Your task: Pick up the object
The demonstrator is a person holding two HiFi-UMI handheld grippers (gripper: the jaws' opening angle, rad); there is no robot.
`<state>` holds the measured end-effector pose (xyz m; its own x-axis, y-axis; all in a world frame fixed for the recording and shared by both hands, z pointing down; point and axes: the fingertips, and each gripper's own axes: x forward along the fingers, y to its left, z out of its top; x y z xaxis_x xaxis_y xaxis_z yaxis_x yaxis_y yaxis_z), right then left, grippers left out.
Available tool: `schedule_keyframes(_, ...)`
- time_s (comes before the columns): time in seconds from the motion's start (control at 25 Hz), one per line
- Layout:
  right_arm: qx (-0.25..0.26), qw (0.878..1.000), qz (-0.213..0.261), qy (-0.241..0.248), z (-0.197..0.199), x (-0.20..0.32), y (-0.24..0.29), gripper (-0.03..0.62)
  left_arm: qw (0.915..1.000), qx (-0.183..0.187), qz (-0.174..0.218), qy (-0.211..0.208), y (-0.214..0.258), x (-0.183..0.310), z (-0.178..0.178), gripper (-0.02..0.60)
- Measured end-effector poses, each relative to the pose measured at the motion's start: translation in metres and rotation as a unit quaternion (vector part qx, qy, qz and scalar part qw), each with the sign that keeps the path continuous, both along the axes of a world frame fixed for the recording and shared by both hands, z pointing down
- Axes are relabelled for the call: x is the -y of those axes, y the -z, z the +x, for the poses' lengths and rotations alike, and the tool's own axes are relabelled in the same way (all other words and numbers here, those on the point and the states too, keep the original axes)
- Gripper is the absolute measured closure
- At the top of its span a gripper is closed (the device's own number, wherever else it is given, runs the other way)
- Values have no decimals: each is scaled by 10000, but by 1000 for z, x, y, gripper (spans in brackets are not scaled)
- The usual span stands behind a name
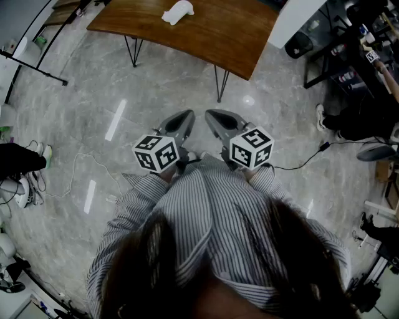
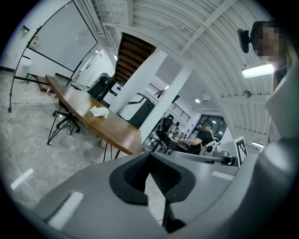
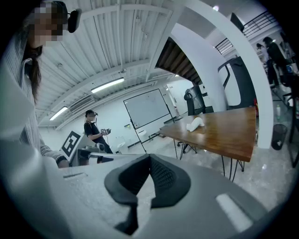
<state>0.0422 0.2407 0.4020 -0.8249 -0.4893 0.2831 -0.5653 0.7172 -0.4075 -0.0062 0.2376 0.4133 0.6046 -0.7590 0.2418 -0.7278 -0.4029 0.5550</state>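
A white, crumpled-looking object (image 1: 177, 12) lies on the brown wooden table (image 1: 212, 34) far ahead of me. It also shows on the table in the left gripper view as the white object (image 2: 99, 111) and in the right gripper view as the white object (image 3: 195, 123). I hold my left gripper (image 1: 182, 119) and right gripper (image 1: 217, 117) side by side close to my body, well short of the table and above the floor. Both are shut with their jaw tips touching, and nothing is between them. The same holds in the closer views of the left gripper (image 2: 149, 155) and right gripper (image 3: 149, 158).
The table stands on thin black hairpin legs (image 1: 219, 84) on a grey marble floor. A black stand (image 1: 34, 68) and a cable (image 1: 81, 165) are at the left. Another cable (image 1: 305, 161) and office chairs (image 1: 299, 43) are at the right. A white pillar (image 1: 293, 22) is behind the table, and other people stand farther off.
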Motion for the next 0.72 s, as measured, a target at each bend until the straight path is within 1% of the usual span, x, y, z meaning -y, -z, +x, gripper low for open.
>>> schedule_keyframes(0.32,-70,9999,31,102,-7,-5,0,592,9999,-81,-66,-101,-1,-1,3,581)
schedule_keyframes(0.56,-72,9999,-57,51,-4,-4,-1,592,9999,-89,-113,-83,-1,-1,4,581)
schedule_keyframes(0.64,13,10000,13,62,-3,-4,2,592,9999,-106,-104,-86,-1,0,5,581)
schedule_keyframes(0.72,314,9991,237,172,-5,-4,14,592,9999,-136,-71,-54,0,4,5,581)
